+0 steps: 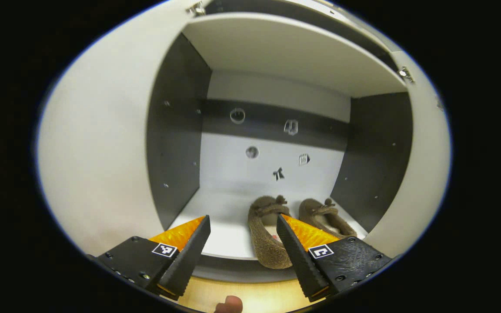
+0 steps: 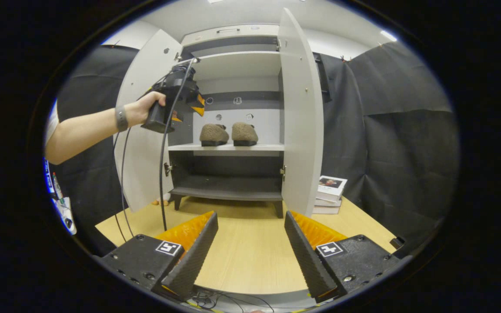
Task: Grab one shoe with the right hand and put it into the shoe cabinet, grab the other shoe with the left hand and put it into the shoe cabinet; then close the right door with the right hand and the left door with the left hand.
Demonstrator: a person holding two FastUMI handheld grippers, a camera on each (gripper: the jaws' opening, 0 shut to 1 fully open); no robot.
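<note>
Two brown fuzzy shoes stand side by side on the cabinet's middle shelf, heels toward me: one shoe on the left, the other shoe on the right. My left gripper is open just in front of the shelf edge, its fingers empty and apart from the shoes. In the right gripper view a hand holds that left gripper up near the left door. My right gripper is open and empty, low over the wooden table, well back from the cabinet. Both doors stand open, the right door edge-on.
A stack of books lies on the table right of the cabinet. A cable hangs from the left gripper down to the table. A lower shelf sits beneath the shoes. Black cloth walls surround the booth.
</note>
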